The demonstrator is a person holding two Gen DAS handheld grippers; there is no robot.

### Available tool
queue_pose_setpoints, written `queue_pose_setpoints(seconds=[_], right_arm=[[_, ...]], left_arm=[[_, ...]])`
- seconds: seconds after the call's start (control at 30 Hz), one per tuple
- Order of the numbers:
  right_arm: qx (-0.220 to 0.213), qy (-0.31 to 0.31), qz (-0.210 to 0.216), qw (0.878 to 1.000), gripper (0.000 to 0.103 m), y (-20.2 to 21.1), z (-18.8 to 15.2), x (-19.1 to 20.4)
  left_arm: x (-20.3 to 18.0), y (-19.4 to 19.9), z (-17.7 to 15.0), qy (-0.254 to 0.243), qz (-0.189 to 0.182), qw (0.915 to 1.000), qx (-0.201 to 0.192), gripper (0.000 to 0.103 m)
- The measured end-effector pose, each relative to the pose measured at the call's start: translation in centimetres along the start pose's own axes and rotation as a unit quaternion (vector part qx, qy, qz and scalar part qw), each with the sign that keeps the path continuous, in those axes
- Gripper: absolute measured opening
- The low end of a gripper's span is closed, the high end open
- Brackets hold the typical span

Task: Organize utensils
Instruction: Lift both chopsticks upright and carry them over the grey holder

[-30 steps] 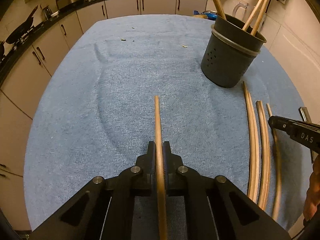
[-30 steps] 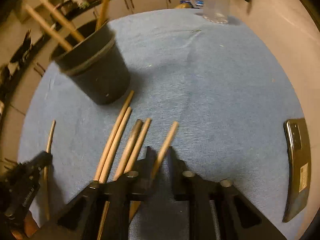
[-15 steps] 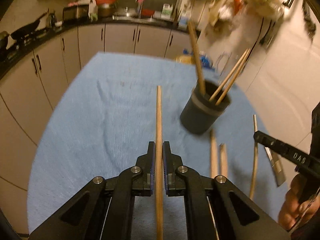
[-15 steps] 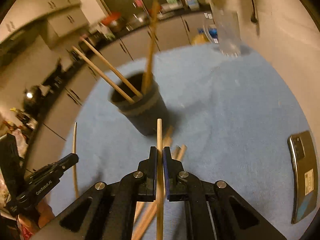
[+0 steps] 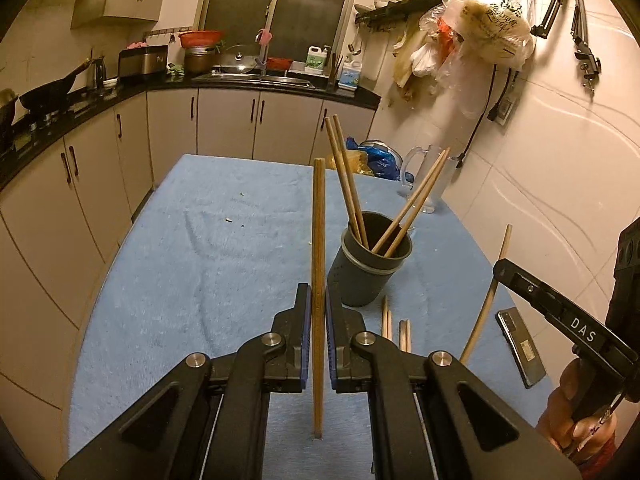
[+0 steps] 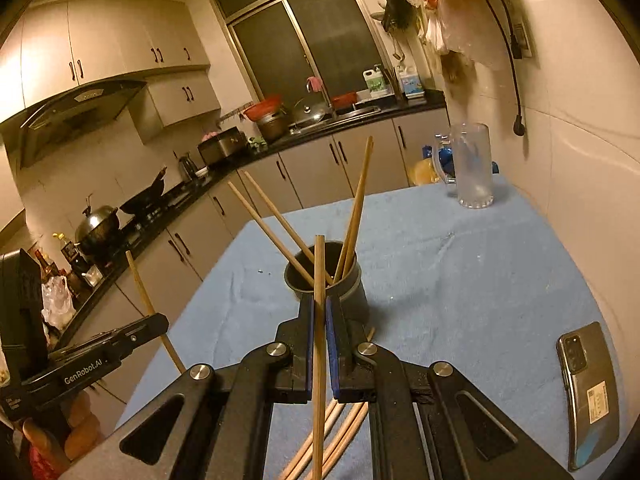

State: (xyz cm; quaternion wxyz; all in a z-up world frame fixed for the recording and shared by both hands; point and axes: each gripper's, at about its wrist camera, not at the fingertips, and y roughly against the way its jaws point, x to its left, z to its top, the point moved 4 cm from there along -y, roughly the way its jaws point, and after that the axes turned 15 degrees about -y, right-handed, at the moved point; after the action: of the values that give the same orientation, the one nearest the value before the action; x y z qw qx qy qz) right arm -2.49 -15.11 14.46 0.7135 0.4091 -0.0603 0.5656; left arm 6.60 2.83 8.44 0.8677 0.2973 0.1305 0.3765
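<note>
1. Left wrist view: I am holding the left hand-held gripper [image 5: 318,308] clamped on one chopstick [image 5: 318,240], whose long axis is running straight out along the fingers, both ends free and clear of the cloth.
2. Right wrist view: I am holding the right hand-held gripper [image 6: 319,320] clamped on a second chopstick [image 6: 319,280], also lying along its fingers, tip pointing forward and up.
3. I am locating the target, the dark utensil holder [image 5: 370,268], upright on the blue-covered counter [image 5: 200,260] with four chopsticks already leaning inside it. It is standing just ahead and slightly right of the left gripper; seen from the right gripper, the holder [image 6: 326,280] is sitting dead ahead, directly behind the held stick.
4. I am judging the right hand to be the better aligned, though both appear near. The coming move is turning on axis: each stick is lying nearly level or raised, so I am expecting to tip it end-down over the open rim before release.
5. I am noting loose chopsticks [image 5: 396,326] still lying on the cloth just in front of the holder, a phone [image 6: 590,396] at the right edge, and a clear jug [image 6: 472,168] at the far corner.
</note>
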Motion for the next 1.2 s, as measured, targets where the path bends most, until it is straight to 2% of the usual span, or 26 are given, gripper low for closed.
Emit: queue_pose_setpoints(seconds=[1.2], right_arm=[[-0.047, -0.022, 0.015, 0.999, 0.006, 2.2, 2.8, -0.7]], left_arm=[[-1.5, 0.7, 2.4, -0.029, -0.001, 0.9996, -0.007, 0.007]])
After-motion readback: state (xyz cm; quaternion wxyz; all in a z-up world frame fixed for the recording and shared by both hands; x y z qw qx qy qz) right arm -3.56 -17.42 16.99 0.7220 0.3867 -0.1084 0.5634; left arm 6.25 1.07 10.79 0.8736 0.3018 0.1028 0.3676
